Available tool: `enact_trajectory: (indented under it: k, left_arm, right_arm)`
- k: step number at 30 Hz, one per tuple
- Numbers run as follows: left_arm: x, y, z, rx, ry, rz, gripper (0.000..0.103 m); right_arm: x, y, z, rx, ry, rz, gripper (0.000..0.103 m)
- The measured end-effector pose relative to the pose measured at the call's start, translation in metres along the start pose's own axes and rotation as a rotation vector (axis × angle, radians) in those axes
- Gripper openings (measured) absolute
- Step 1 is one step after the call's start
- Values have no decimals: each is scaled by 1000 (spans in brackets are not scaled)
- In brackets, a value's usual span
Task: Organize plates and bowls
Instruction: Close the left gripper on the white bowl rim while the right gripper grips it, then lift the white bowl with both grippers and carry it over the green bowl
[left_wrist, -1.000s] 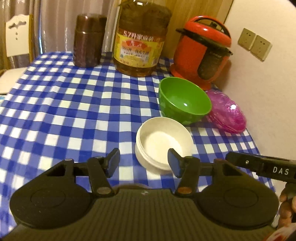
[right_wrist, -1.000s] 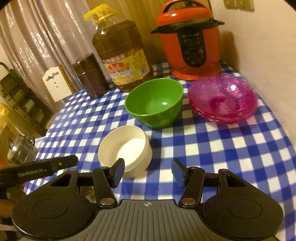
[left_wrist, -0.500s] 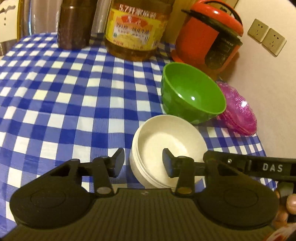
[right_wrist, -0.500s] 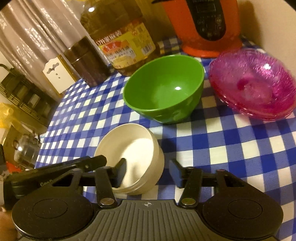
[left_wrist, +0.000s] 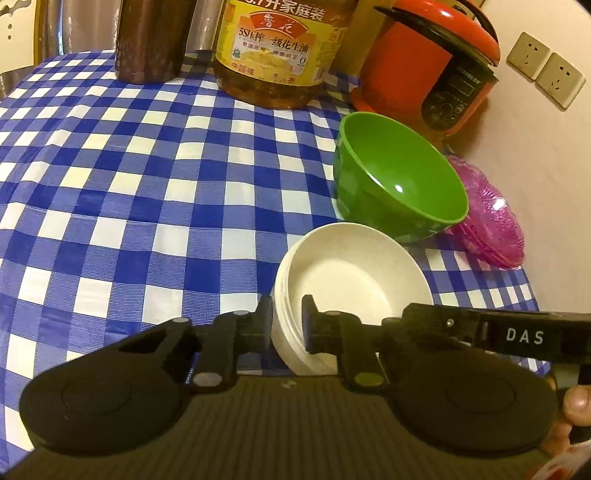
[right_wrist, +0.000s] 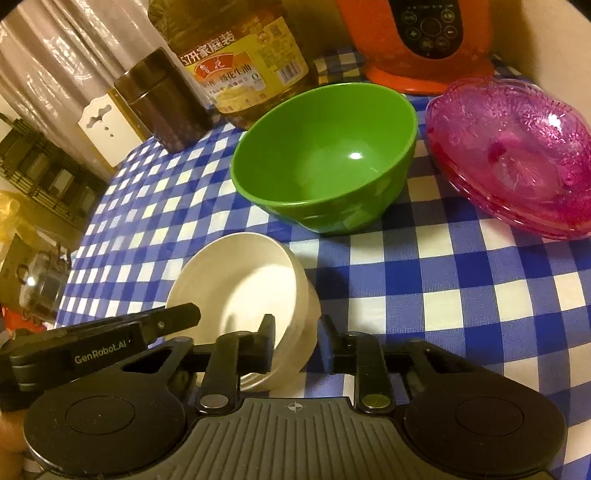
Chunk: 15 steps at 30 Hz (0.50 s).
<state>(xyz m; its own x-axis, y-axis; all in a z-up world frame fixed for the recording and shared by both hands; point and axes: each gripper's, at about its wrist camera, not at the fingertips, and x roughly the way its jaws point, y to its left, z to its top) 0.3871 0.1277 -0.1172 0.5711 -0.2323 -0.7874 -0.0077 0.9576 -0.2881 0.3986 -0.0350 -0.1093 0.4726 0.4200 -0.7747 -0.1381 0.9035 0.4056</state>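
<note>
White bowls (left_wrist: 354, 280) pinched by left gripper (left_wrist: 287, 325) | right gripper (right_wrist: 295, 343) closing on rim | green bowl (right_wrist: 325, 155) just behind

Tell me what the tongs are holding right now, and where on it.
Both grip the white bowl: left tongs on its near-left rim; right tongs, still closing, on its right wall.

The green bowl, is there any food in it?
Empty. The green bowl stands upright on the tablecloth, its bare shiny inside showing only a light glint.
</note>
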Motion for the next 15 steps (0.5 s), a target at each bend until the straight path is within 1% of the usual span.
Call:
enact_trajectory:
  k: [1, 2, 5, 10, 15]
  left_arm:
    - [0, -1, 0, 4, -1, 3, 14]
    - [0, -2, 0, 6, -1, 4, 14]
    - [-1, -2, -1, 5, 4, 4, 13]
    - [-11, 0, -2, -6, 2, -12, 13]
    - [-23, -4, -3, 4, -12, 3, 13]
  right_arm:
    - [0, 1, 0, -1, -1, 1, 22]
    - [0, 3, 0, -3, -1, 1, 19]
    - [0, 6, -2, -15, -3, -9, 18]
    - [-4, 6, -1, -18, -12, 3, 15]
    - [-12, 10, -1, -30, -27, 8, 14]
